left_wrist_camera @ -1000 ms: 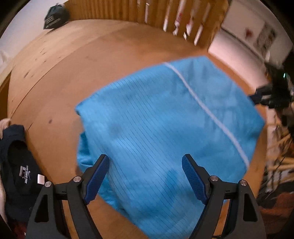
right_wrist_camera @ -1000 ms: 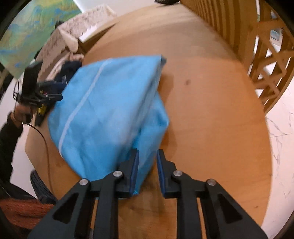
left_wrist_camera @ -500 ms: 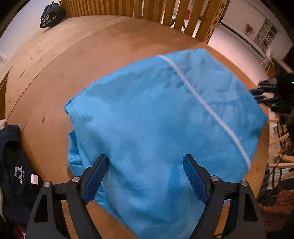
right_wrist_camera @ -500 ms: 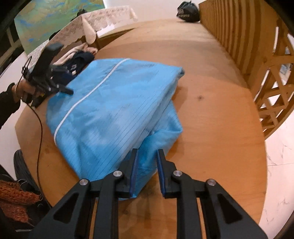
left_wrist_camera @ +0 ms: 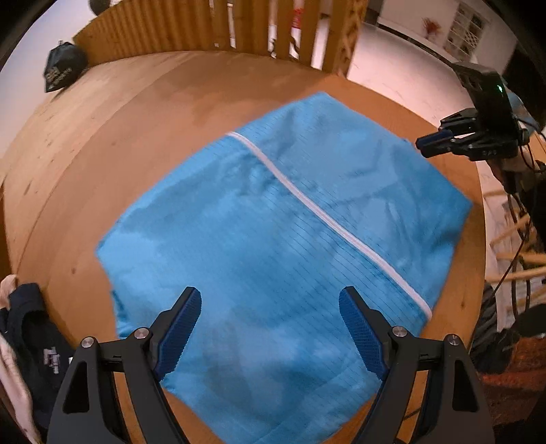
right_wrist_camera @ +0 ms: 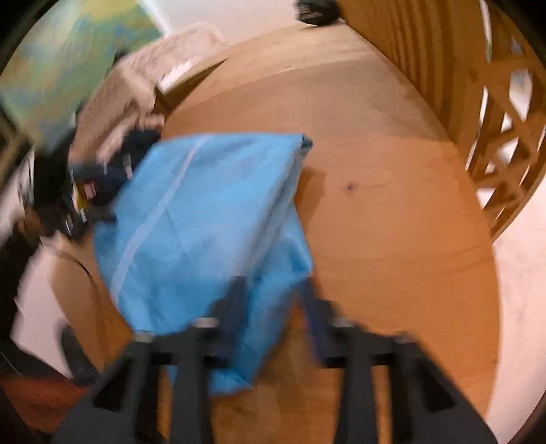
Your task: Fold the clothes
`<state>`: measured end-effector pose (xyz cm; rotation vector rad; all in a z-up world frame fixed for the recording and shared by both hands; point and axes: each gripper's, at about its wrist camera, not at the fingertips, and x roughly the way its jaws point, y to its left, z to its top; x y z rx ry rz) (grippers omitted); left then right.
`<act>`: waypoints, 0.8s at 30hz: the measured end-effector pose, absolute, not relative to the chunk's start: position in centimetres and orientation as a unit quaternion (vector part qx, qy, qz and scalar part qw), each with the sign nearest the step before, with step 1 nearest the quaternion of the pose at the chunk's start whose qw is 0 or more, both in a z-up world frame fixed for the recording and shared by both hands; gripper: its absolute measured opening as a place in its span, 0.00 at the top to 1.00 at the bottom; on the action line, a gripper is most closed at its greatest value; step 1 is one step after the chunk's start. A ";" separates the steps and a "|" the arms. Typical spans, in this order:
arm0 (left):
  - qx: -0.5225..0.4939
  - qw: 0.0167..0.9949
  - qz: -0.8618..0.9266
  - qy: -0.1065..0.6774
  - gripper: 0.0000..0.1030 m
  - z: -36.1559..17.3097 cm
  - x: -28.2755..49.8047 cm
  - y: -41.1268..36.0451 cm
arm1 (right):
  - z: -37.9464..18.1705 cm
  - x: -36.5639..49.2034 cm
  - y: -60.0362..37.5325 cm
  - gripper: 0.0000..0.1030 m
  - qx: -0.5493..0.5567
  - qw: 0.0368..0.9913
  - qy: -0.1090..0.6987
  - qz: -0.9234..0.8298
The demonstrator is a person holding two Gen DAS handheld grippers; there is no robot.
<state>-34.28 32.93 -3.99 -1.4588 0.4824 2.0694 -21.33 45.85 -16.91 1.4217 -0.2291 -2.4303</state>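
Left wrist view: left gripper (left_wrist_camera: 269,328) jaws wide, empty, hovering above near half of blue garment (left_wrist_camera: 273,239), which lies part-folded on wooden table (left_wrist_camera: 136,136).

Right wrist view: blurred. Right gripper (right_wrist_camera: 273,297) jaws closing, garment edge between them; real grip cannot be told.

Step, likely: setting up next fold. Next: left must drop and pinch near edge.

Home interior: round wooden table (left_wrist_camera: 143,112), slatted railing (left_wrist_camera: 191,30), lace-covered furniture (right_wrist_camera: 136,88).
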 end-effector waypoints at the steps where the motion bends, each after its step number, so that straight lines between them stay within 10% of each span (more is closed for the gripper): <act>1: -0.545 0.274 0.770 0.184 0.20 -4.5 -34.3 32.9 | -17.3 -20.9 45.6 0.90 0.499 0.166 -0.075 -0.847; 24: -0.551 0.276 0.762 0.200 0.01 -9.5 -33.3 31.1 | -19.1 -23.8 42.0 0.90 0.494 0.293 -0.032 -0.818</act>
